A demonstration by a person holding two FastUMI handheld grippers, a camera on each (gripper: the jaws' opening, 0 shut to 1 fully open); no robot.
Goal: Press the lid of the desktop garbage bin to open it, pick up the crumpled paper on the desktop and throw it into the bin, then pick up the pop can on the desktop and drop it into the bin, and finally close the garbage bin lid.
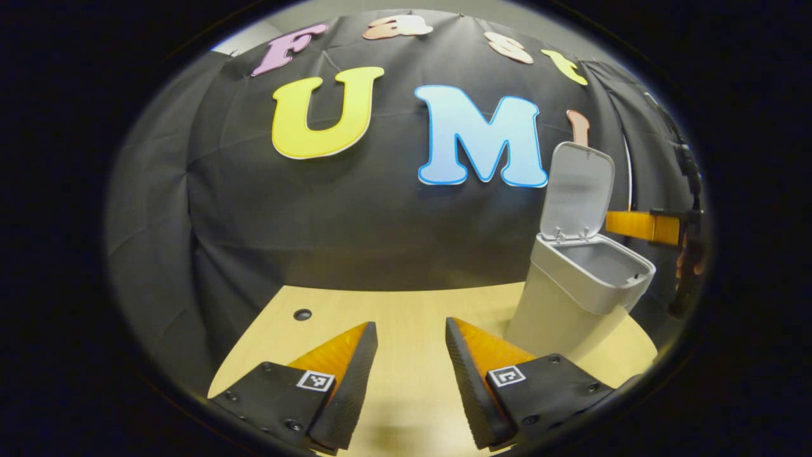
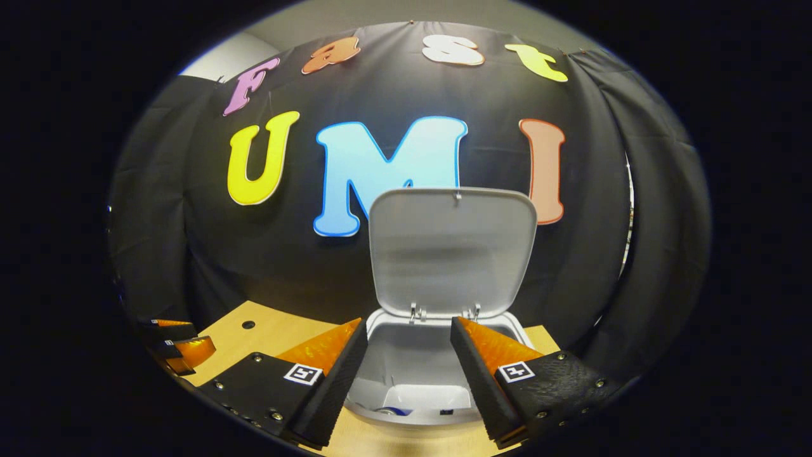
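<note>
Both grippers empty, fingers spread wide. Right gripper [image 2: 409,355] hangs above the bin [image 2: 415,381], whose lid [image 2: 451,251] stands upright. Something blue lies inside, possibly the can. Left gripper [image 1: 411,365] hovers over the counter [image 1: 406,304] beside the bin.

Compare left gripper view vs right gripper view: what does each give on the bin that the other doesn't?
Left gripper view alone: the bin's outer body from the side, standing on the table, with the right gripper level with its rim, beyond it.

Right gripper view alone: straight down into the open bin, past its own open fingers, to the bottom, where a small blue item lies, too small to identify. The left gripper sits low at the left edge.

Both: lid raised upright, wooden table with a round hole.
</note>
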